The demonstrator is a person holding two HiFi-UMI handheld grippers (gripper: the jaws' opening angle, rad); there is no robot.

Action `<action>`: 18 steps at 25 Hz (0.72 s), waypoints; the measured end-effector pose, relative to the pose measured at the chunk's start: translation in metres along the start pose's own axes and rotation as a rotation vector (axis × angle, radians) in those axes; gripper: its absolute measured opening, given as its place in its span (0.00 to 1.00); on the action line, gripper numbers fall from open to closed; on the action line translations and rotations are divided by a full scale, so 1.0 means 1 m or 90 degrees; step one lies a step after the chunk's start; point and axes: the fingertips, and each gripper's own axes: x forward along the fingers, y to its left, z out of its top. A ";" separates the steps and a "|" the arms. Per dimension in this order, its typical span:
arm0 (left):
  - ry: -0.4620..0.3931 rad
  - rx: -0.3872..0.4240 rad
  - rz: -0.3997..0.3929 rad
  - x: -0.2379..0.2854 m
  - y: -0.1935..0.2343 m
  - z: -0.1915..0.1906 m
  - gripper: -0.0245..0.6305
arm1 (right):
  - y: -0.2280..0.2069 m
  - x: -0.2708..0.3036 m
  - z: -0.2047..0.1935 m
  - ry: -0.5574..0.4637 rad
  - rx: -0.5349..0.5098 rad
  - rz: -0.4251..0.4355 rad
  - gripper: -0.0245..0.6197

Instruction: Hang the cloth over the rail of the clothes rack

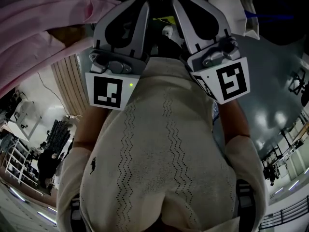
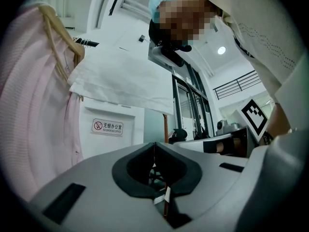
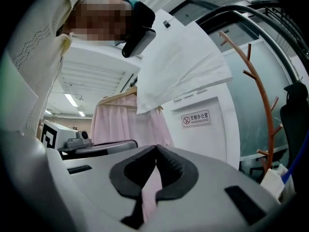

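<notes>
White cloth (image 2: pixel 120 81) hangs spread out high up, just beside the pink garment (image 2: pixel 34 105) on its hanger. What bears the cloth I cannot tell. L gripper (image 2: pixel 154 145): I see jaws closed, nothing btw them. R gripper (image 3: pixel 155 148): jaws closed also, empty. In head view both sit side by side above a cream sweater (image 1: pixel 159 153).

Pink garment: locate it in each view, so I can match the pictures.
Head view: pink garment fills the top left corner.
Left gripper view: along the left edge.
Right gripper view: just left of centre.
Shared landmark, gripper views only: no-smoking sign.
</notes>
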 end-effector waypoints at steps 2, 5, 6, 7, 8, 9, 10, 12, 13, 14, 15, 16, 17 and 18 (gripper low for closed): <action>-0.001 -0.001 0.009 -0.001 0.008 0.000 0.06 | 0.001 0.003 -0.002 0.005 0.001 0.000 0.07; -0.004 -0.004 0.017 0.000 0.018 -0.001 0.06 | -0.002 0.006 -0.004 0.008 0.005 -0.003 0.07; -0.004 -0.005 0.018 0.002 0.020 -0.001 0.06 | -0.003 0.007 -0.004 0.009 0.004 -0.005 0.07; -0.003 -0.005 0.019 0.003 0.021 -0.002 0.06 | -0.005 0.007 -0.004 0.011 0.003 -0.006 0.07; 0.000 -0.004 0.020 0.004 0.022 -0.004 0.06 | -0.007 0.008 -0.005 0.013 0.002 -0.008 0.07; 0.003 -0.005 0.021 0.004 0.024 -0.006 0.06 | -0.008 0.009 -0.006 0.015 0.001 -0.008 0.07; 0.005 -0.006 0.021 0.004 0.025 -0.007 0.06 | -0.009 0.009 -0.007 0.018 0.001 -0.009 0.07; 0.002 -0.010 0.020 0.004 0.026 -0.008 0.06 | -0.011 0.008 -0.009 0.024 -0.002 -0.009 0.07; 0.001 -0.010 0.019 0.004 0.025 -0.009 0.06 | -0.012 0.007 -0.010 0.026 -0.004 -0.010 0.07; 0.002 -0.009 0.018 0.005 0.025 -0.010 0.06 | -0.013 0.006 -0.011 0.028 -0.005 -0.011 0.07; 0.005 -0.008 0.017 0.006 0.024 -0.011 0.06 | -0.013 0.006 -0.011 0.030 -0.005 -0.013 0.07; 0.008 -0.006 0.017 0.007 0.023 -0.011 0.06 | -0.014 0.005 -0.011 0.030 -0.004 -0.016 0.07; 0.010 -0.006 0.016 0.008 0.022 -0.011 0.06 | -0.015 0.004 -0.011 0.031 -0.004 -0.018 0.07; 0.012 -0.007 0.015 0.009 0.021 -0.011 0.06 | -0.016 0.004 -0.010 0.031 -0.004 -0.020 0.07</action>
